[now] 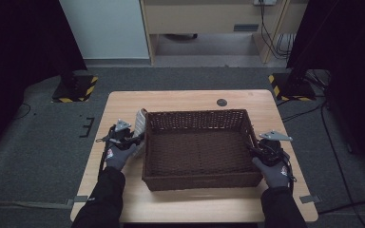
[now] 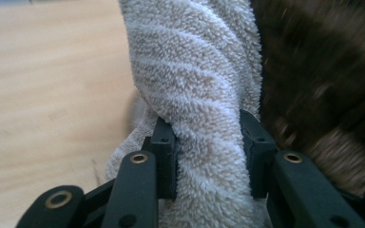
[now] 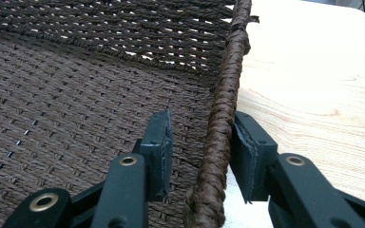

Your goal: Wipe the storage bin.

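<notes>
Basket point(image 2: 328, 80) blurring beside my left tool point(image 2: 208, 156), which is clamping the towel point(image 2: 195, 95), my right tool point(image 3: 200, 152) straddling the basket rim point(image 3: 221, 128), slightly apart.

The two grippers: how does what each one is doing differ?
The left gripper is clamped on a pale fluffy towel; the right gripper straddles the brown woven basket's rim with a gap beside one pad. The towel looks soft and light, the basket stiff and dark. Both grippers flank the basket on the wooden table.
</notes>
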### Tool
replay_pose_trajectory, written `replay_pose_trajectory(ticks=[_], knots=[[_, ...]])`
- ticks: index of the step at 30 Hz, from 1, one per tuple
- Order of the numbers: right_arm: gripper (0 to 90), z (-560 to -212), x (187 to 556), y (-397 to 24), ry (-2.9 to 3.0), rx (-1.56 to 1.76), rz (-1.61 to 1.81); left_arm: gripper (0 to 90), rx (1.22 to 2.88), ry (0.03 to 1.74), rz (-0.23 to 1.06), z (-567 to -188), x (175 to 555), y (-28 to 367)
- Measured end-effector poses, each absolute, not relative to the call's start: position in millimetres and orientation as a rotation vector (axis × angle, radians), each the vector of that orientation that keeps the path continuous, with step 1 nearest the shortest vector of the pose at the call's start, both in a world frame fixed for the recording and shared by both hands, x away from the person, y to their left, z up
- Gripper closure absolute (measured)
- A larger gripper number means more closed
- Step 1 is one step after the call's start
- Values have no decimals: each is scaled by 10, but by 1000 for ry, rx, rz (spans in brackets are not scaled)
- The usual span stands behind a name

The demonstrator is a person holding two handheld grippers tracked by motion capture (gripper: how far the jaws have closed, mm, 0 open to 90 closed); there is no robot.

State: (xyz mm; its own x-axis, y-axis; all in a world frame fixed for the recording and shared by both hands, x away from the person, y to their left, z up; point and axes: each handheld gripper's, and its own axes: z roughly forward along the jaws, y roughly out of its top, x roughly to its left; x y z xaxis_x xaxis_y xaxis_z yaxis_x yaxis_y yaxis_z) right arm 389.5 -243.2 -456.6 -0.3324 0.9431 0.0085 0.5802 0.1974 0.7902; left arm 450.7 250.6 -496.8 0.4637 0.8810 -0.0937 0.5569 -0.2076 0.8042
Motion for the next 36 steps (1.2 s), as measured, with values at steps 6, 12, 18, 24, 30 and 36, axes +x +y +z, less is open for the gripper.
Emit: replay_pose_trajectory(ticks=[6,12,18,24,30,36], knots=[[609,-4568,3892,-2431,1994,1412,980,638,1913,1216,499,-5043,4510,2490],[607,-4571,3883,-2428,1999,1408,974,639,1767,1196,497,-4816,4398,2675],[606,-4575,3877,-2433,2006,1405,968,639,1719,1103,507,-4551,4262,2692],[605,-4581,3875,-2431,2005,1407,968,640,1844,1130,476,-4788,4303,2602],[604,-4578,3872,-2427,2007,1412,963,640,1935,1154,471,-4996,4335,2490],[600,-4577,3864,-2431,2010,1418,963,640,1867,1169,467,-4895,4287,2597]])
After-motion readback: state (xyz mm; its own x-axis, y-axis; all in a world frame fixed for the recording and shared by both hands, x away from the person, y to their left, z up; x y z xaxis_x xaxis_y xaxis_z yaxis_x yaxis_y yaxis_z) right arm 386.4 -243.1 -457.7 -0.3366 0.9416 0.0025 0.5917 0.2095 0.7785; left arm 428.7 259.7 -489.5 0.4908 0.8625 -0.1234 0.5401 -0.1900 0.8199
